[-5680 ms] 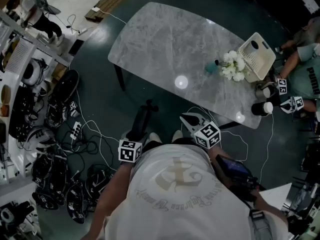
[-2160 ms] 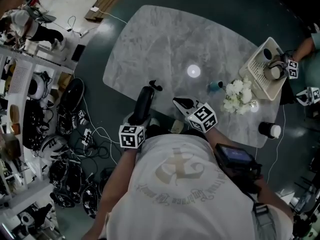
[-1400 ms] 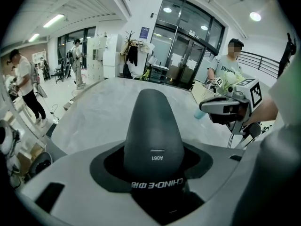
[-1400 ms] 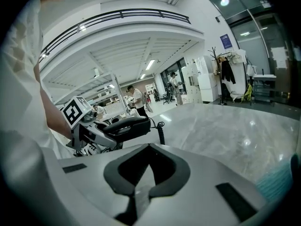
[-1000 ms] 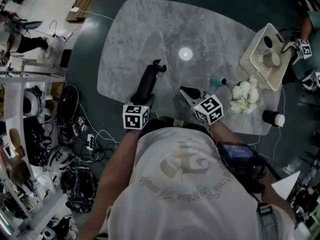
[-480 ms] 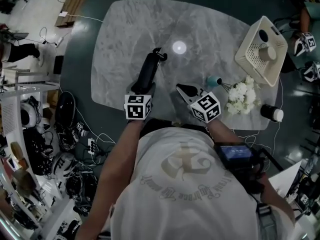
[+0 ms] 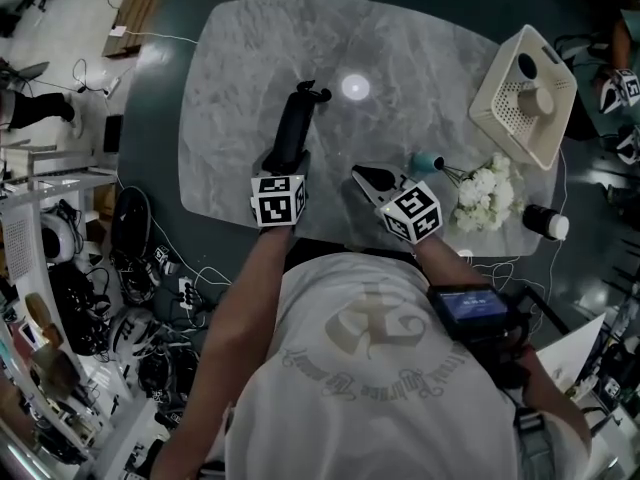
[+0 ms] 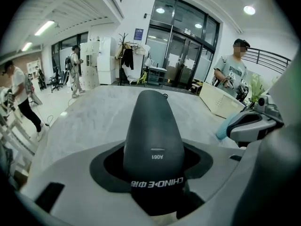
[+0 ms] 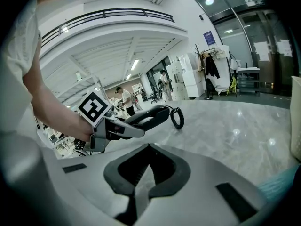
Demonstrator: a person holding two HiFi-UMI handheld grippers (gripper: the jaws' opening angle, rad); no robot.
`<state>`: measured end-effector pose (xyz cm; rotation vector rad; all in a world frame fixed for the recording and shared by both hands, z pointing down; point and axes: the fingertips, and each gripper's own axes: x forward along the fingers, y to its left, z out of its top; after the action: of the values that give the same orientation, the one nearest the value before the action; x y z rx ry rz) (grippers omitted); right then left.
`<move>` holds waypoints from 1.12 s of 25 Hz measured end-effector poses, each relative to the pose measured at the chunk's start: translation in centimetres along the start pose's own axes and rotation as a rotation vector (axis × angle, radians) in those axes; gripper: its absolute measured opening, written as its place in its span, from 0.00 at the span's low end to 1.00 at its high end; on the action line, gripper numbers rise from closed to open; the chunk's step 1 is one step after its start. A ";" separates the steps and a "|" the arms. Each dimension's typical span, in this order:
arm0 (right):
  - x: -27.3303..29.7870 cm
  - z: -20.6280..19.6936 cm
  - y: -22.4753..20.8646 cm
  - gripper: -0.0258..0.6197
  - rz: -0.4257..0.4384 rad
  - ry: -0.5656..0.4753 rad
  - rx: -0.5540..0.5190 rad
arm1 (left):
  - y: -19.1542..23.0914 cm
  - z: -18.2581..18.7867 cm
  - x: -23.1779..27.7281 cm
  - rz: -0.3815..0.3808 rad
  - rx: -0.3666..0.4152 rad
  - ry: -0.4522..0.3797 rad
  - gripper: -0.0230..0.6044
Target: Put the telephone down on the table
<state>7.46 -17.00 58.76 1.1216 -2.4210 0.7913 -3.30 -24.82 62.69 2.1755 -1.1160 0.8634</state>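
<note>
The telephone is a black handset (image 7: 293,128) with a short coiled cord (image 7: 318,93) at its far end. My left gripper (image 7: 283,164) is shut on its near end and holds it out over the grey marble table (image 7: 420,38), pointing away from me. In the left gripper view the handset (image 8: 153,131) fills the gap between the jaws. From the right gripper view, the handset (image 9: 150,116) seems to hang low over the tabletop, its cord (image 9: 177,117) dangling. My right gripper (image 7: 362,176) is shut and empty beside it, over the table's near edge.
A cream basket (image 7: 530,83) holding cups stands at the table's far right, with white flowers (image 7: 485,193), a teal vase (image 7: 427,162) and a dark lidded cup (image 7: 548,223) nearer. Another person's grippers (image 7: 625,83) work there. Cables and gear (image 7: 130,258) litter the floor to the left.
I have walked up to the table. My left gripper has carried the handset forward from the table's edge to over its middle. The right gripper has come along, still shut.
</note>
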 end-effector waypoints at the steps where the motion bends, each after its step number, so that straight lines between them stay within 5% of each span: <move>1: 0.1 -0.1 0.0 0.06 0.002 0.004 0.001 | 0.1 -0.5 0.1 0.003 -0.007 0.010 0.47; 13: 0.7 -0.9 0.4 0.06 0.026 0.019 0.000 | 0.5 -6.5 0.1 0.050 -0.015 0.102 0.47; 28: -0.3 -2.3 0.9 0.06 0.023 0.032 0.015 | 0.8 -9.2 0.4 0.097 0.059 0.167 0.48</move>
<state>7.12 -14.93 60.06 1.0806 -2.4092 0.8289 -6.46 -18.95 69.13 2.0669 -1.1331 1.1120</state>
